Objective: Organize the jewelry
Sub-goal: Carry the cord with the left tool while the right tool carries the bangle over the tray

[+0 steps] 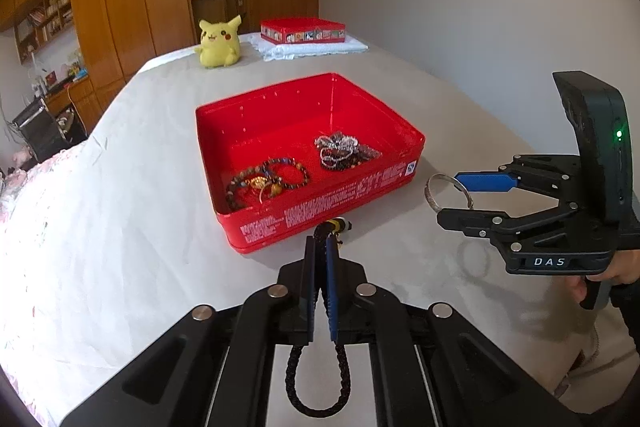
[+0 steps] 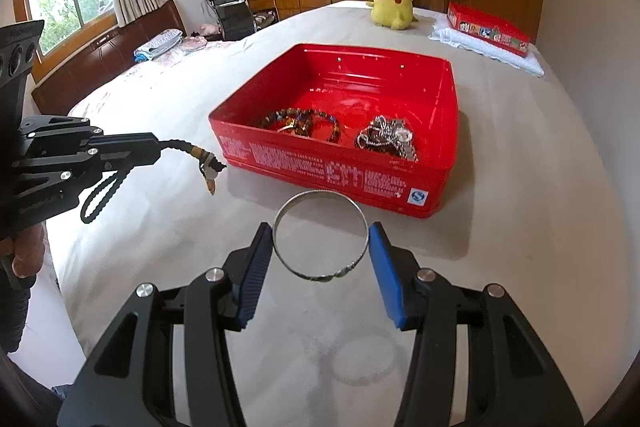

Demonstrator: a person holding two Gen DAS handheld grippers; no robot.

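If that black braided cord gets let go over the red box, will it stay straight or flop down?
Probably flop: the black braided cord already sags in a loop behind the left hand-held gripper. Its charm end droops, so that end probably lands first. It looks light and unlikely to roll.

My left gripper [image 1: 320, 247] points down at a slant, its blue-padded fingers [image 1: 331, 267] pinched nearly together on a black braided cord bracelet [image 1: 316, 383]. My right gripper [image 2: 320, 247], part-spread, clamps a thin silver bangle [image 2: 320, 235] across its width between both pads, also angled downward.
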